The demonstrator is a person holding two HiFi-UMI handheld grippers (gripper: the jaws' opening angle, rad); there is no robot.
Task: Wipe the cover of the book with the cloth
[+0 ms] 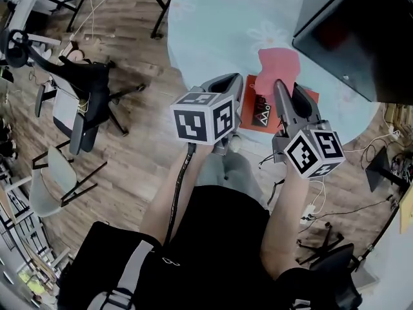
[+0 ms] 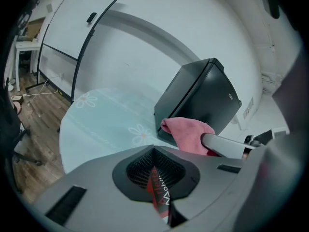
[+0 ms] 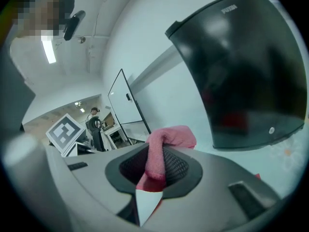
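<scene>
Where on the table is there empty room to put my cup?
Free: the wide bare tablecloth left of the black box and beyond the book. Crowded: the near edge, where the left claw grips the book and the right claw holds the pink cloth.

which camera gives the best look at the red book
The head view: the red book lies flat on the table, its cover and print visible. The left gripper view shows only a thin strip of it between the jaws; the right gripper view, barely a red scrap beyond the cloth.
</scene>
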